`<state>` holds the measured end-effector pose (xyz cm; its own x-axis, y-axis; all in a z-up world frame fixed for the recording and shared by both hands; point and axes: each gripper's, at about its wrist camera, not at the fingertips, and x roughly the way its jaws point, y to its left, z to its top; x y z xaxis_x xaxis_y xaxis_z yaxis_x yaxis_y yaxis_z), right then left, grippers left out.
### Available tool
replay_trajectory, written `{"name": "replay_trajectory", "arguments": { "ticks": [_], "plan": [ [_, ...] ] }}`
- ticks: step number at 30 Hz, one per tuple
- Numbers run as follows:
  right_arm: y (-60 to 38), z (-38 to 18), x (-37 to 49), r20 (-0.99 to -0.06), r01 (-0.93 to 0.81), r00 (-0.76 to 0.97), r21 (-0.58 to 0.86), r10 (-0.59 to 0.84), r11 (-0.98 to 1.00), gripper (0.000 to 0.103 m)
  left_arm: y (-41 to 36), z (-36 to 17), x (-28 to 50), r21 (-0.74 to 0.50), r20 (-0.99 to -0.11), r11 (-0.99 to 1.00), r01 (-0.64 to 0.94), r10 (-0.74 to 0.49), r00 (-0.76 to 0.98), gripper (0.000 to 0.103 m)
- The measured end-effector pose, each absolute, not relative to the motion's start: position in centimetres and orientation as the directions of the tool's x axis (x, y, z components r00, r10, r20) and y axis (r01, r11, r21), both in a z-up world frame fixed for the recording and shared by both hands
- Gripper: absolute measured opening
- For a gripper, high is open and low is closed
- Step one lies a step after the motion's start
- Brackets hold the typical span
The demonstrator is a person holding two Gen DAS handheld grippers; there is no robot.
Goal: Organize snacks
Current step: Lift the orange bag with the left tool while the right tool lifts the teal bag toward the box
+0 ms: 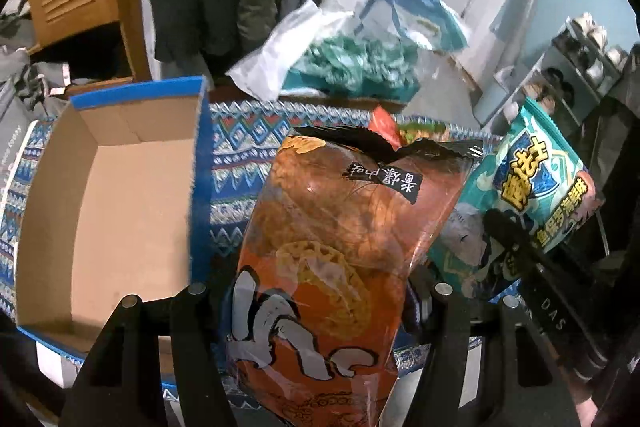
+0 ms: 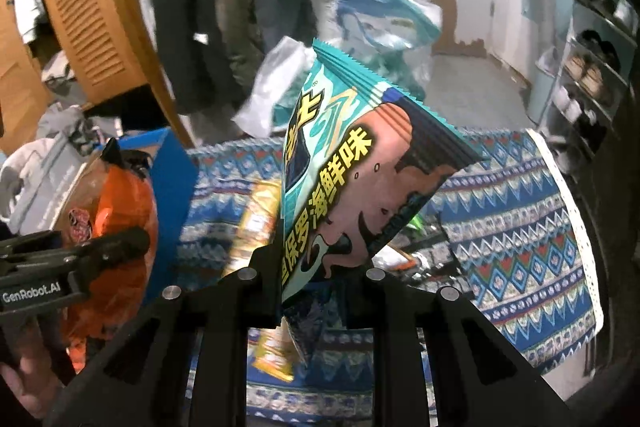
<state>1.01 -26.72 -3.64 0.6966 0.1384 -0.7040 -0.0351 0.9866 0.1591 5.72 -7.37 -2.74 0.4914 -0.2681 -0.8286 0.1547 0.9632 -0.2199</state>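
An orange snack bag (image 1: 328, 227) with a black top seal hangs above the table, and my left gripper (image 1: 320, 291) is shut on its lower part. To its left an open cardboard box (image 1: 108, 203) with blue outer walls stands with nothing visible inside. My right gripper (image 2: 316, 275) is shut on a teal and pink snack bag (image 2: 360, 179), lifted off the table. That teal bag (image 1: 536, 187) also shows at the right of the left wrist view. In the right wrist view, the left gripper (image 2: 100, 251) and the orange bag (image 2: 116, 203) are at the left, in front of the box (image 2: 172, 167).
A blue patterned cloth (image 2: 520, 227) covers the table. A yellow snack pack (image 2: 260, 223) and a few more packets lie on it under the teal bag. Plastic bags (image 1: 352, 63) sit beyond the far edge. A wooden louvred door (image 2: 88, 15), hanging clothes and a shoe rack (image 1: 580, 59) stand behind.
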Motion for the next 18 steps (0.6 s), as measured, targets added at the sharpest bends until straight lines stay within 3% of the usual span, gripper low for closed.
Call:
{"name": "replay_trajectory", "arguments": {
  "ticks": [18],
  "plan": [
    [-16.4, 0.0, 2.9, -0.656, -0.27, 0.683, 0.182, 0.321, 0.946, 0.018, 2.4, 1.1, 4.8, -0.266, -0.767, 0.964, -0.014, -0.203, 0.609, 0.065]
  ]
}}
